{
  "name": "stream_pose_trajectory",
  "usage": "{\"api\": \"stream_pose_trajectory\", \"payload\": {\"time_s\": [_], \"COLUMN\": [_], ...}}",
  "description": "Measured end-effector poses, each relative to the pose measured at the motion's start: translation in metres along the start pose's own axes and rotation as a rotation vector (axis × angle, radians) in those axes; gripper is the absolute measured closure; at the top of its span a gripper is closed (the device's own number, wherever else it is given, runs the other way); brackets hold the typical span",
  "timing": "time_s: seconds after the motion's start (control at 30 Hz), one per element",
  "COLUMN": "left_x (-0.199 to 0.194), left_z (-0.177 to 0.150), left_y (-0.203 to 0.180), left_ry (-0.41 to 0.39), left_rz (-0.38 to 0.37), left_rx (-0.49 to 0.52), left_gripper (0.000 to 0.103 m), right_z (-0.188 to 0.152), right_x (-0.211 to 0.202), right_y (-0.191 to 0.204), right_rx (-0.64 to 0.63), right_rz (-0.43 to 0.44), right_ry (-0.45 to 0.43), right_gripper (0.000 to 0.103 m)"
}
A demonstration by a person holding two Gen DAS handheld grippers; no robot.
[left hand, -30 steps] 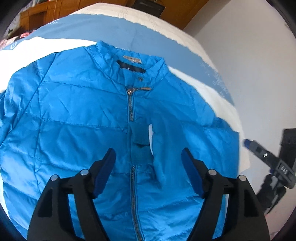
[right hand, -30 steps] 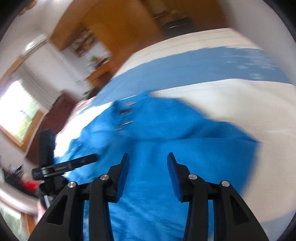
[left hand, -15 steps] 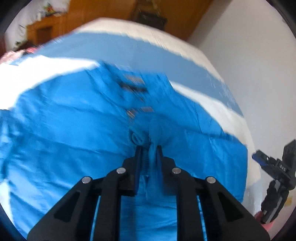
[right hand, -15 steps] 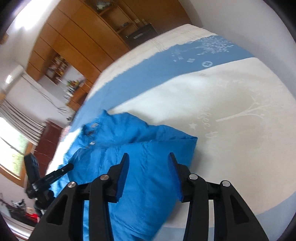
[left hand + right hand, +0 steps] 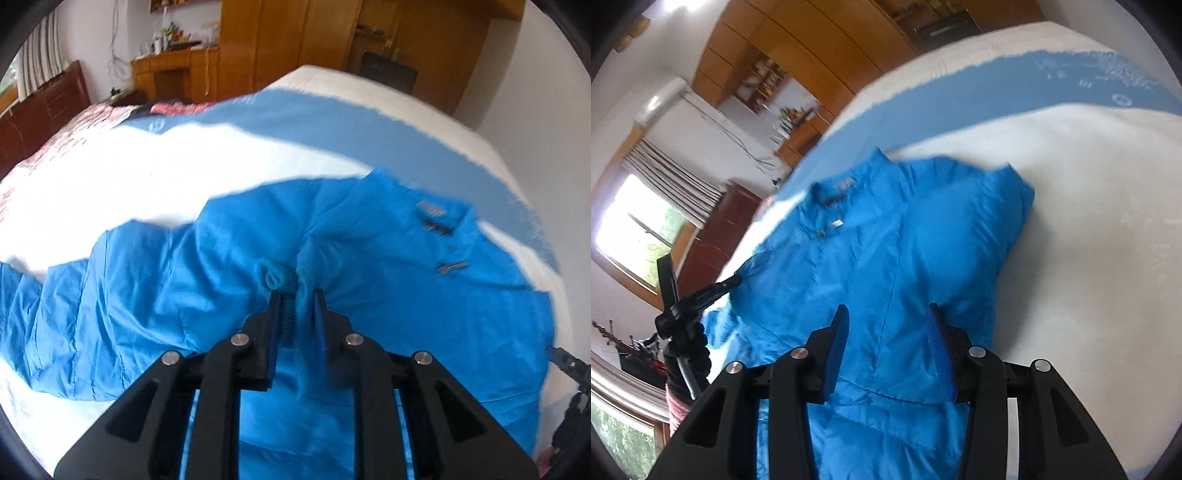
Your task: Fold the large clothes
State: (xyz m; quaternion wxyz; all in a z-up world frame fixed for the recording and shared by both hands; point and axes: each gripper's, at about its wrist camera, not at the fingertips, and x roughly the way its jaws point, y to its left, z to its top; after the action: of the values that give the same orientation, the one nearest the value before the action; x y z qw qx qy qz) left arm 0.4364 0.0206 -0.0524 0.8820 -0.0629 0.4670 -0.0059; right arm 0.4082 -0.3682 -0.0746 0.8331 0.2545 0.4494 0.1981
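Note:
A bright blue padded jacket (image 5: 147, 295) lies front up on the bed, its collar (image 5: 432, 214) to the right in the left wrist view. My left gripper (image 5: 295, 295) pinches the knit sleeve cuff (image 5: 275, 277) and bunched sleeve fabric; its jaws are opening slightly with the cuff still pressed between them. In the right wrist view, my right gripper (image 5: 888, 310) hovers open just over the jacket (image 5: 886, 229), near its folded side, with nothing gripped. The left gripper (image 5: 698, 295) shows at the jacket's far left edge there.
The bed carries a white and blue blanket (image 5: 129, 177) with a pink patterned quilt (image 5: 55, 140) beyond it. A dark wooden headboard (image 5: 40, 107) and wooden wardrobes (image 5: 295, 40) stand behind. A white wall runs along the bed's right side (image 5: 535, 110).
My left gripper went from wide open above the jacket front to shut on the sleeve cuff, then pulled it sideways across the jacket. My right gripper dropped closer to the jacket.

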Motion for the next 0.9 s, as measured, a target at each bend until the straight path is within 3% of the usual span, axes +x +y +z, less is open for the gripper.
{"api": "stream_pose_trajectory", "payload": {"time_s": [0.23,0.37,0.43,0.47,0.53,0.57,0.67,0.8,0.9], "left_x": [0.031,0.016,-0.004,-0.022,-0.043,-0.049,-0.038,0.000,0.028], "left_z": [-0.011,-0.005,-0.003,-0.002,0.000,0.000,-0.006,-0.018,-0.029], "left_y": [0.012,0.026,0.035,0.034,0.017,0.003,-0.040,-0.066,-0.061], "left_ry": [0.028,0.041,-0.005,-0.071,-0.133,-0.134,-0.050,0.029,0.080], "left_rz": [0.001,-0.053,-0.046,-0.015,0.023,0.002,-0.103,-0.060,-0.064], "left_rx": [0.004,-0.087,-0.137,-0.141,-0.085,-0.045,0.045,0.123,0.134], "left_gripper": [0.075,0.074,0.068,0.067,0.067,0.067,0.065,0.065,0.065], "right_z": [-0.007,-0.006,-0.006,-0.005,-0.001,0.001,0.003,-0.003,-0.008], "right_x": [0.018,0.009,-0.005,-0.011,-0.014,-0.010,0.010,0.039,0.056], "right_y": [-0.021,-0.016,0.004,0.015,0.035,0.044,0.062,0.063,0.053], "right_rx": [0.046,0.039,-0.022,-0.055,-0.086,-0.092,-0.117,-0.106,-0.106], "right_rz": [0.002,-0.034,-0.088,-0.111,-0.129,-0.126,-0.183,-0.209,-0.250], "right_ry": [0.038,0.022,-0.022,-0.049,-0.068,-0.063,-0.052,-0.002,0.031], "right_gripper": [0.071,0.071,0.063,0.062,0.061,0.061,0.061,0.061,0.063]}}
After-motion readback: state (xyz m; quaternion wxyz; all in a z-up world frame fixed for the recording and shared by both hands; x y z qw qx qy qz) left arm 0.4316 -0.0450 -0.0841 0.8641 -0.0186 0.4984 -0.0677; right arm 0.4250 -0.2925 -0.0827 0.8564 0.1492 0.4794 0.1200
